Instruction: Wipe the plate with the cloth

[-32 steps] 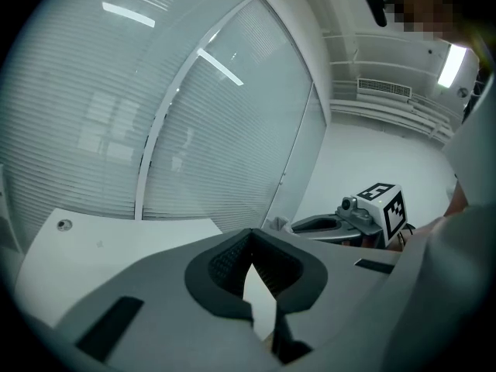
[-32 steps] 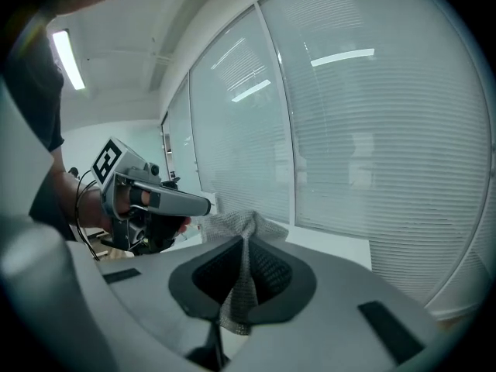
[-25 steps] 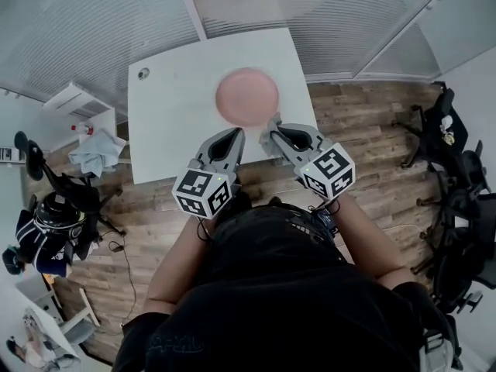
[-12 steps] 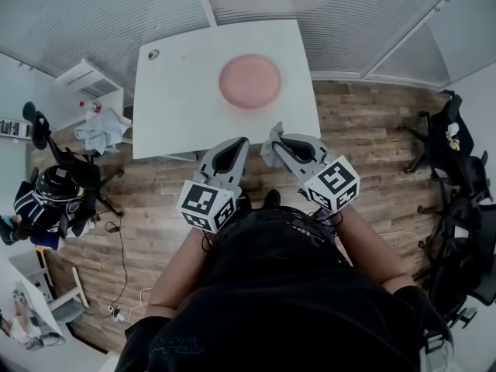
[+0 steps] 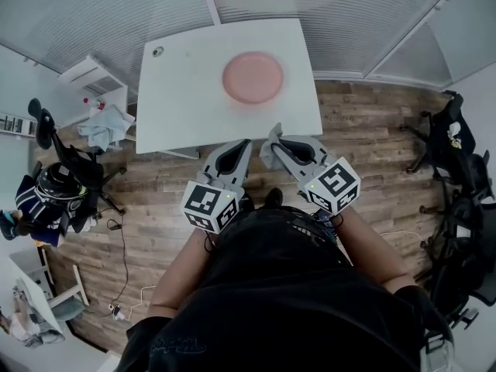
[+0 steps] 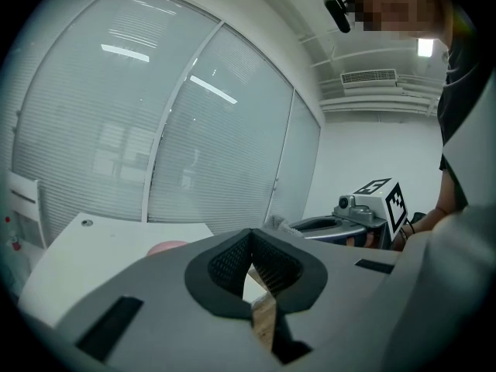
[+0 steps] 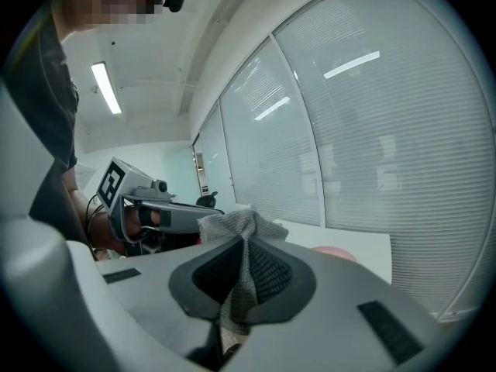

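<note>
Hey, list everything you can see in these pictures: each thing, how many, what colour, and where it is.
round pink plate: one, pink, on the table's far half
square white table: one, white, ahead of the person
grey knitted cloth: one, grey, pinched in the right gripper
pale blue crumpled fabric: one bundle, pale blue, left of the table
wooden plank floor: one, brown, around the table
black office chairs: several, black, on the floor at both sides
left gripper: one, grey, shut and empty, by the table's near edge
right gripper: one, grey, shut on the cloth, beside the left gripper
</note>
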A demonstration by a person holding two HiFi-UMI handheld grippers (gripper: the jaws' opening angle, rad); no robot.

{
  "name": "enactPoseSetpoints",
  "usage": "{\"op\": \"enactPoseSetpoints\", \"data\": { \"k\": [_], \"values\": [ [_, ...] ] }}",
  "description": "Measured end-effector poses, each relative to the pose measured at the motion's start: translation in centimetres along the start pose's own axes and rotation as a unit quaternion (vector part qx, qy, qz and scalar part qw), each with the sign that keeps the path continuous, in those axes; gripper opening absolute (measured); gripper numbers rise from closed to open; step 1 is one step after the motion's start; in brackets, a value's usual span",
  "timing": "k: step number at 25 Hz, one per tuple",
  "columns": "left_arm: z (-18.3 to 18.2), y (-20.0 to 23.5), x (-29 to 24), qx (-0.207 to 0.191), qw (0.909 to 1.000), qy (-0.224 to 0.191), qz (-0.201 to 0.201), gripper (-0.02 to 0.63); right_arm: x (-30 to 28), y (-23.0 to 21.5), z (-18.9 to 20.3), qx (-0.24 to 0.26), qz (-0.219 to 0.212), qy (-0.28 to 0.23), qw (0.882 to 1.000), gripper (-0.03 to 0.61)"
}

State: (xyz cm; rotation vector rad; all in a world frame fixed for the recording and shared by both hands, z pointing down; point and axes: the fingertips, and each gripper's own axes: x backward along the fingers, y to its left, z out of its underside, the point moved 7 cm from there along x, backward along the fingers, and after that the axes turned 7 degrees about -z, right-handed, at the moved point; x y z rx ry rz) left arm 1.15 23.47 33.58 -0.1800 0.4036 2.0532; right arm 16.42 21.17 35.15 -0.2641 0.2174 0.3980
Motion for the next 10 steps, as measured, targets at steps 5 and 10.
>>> {"op": "enactPoseSetpoints", "data": {
  "k": [5,10],
  "values": [
    [0.1,-0.2,0.3,-0.007,1.0000,0.002,0.006,0.015,0.4,0.4,-0.2,0.000,0.008,-0.006,1.000,0.038],
    [-0.2,-0.9,0.3,-0.008,0.9999,-0.001,0.012,0.015,1.1,0.8,-0.3,0.001,0.011,-0.009,1.000,0.038]
  ]
}}
